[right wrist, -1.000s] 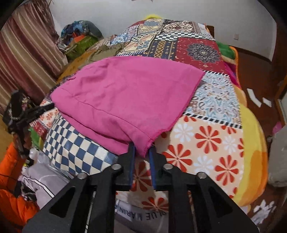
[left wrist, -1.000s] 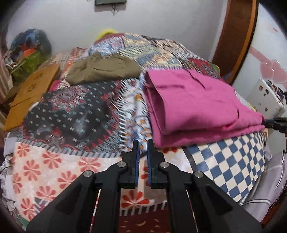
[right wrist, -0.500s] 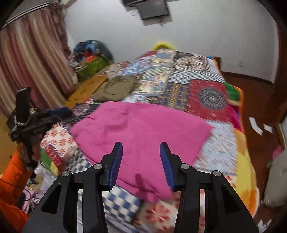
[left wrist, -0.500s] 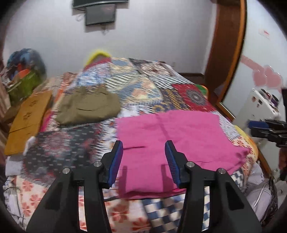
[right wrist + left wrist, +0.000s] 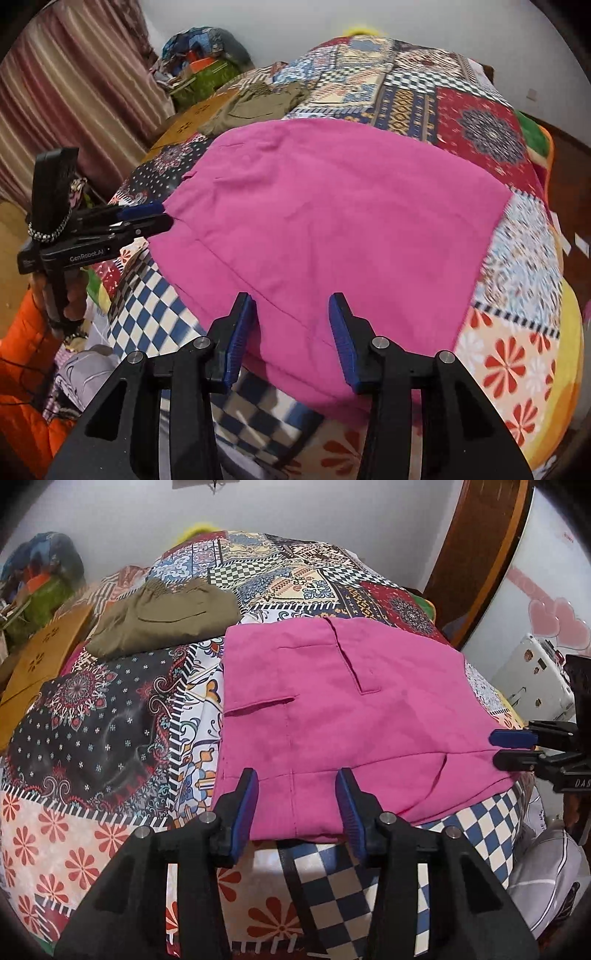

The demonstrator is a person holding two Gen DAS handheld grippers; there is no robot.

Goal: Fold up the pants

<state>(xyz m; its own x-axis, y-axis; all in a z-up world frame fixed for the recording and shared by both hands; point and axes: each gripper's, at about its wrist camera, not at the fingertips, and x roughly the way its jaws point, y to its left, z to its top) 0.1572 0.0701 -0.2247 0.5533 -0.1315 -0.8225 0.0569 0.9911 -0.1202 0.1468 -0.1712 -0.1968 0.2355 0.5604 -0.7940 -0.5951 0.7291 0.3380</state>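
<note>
On the quilt (image 5: 110, 716), folded pink pants (image 5: 343, 716) lie crosswise.

The folded pants (image 5: 343, 716) lie flat on the bed (image 5: 110, 716), close to its near edge. The left gripper (image 5: 295, 808) is above the near left corner of the pants. Its 2 fingers are wide apart and hold nothing. The right gripper (image 5: 291, 332) is above the near right edge of the pants. Its fingers are wide apart too. Each gripper shows at the side in the other one's view, just beside the pants' edge. Behind the pants and to the left, a 2nd folded garment (image 5: 162, 616) lies on the bed. A flat box (image 5: 40, 664) is left of it, at the bed's left side. A pile of bags (image 5: 199, 59) is in the far left corner by the wall.
</note>
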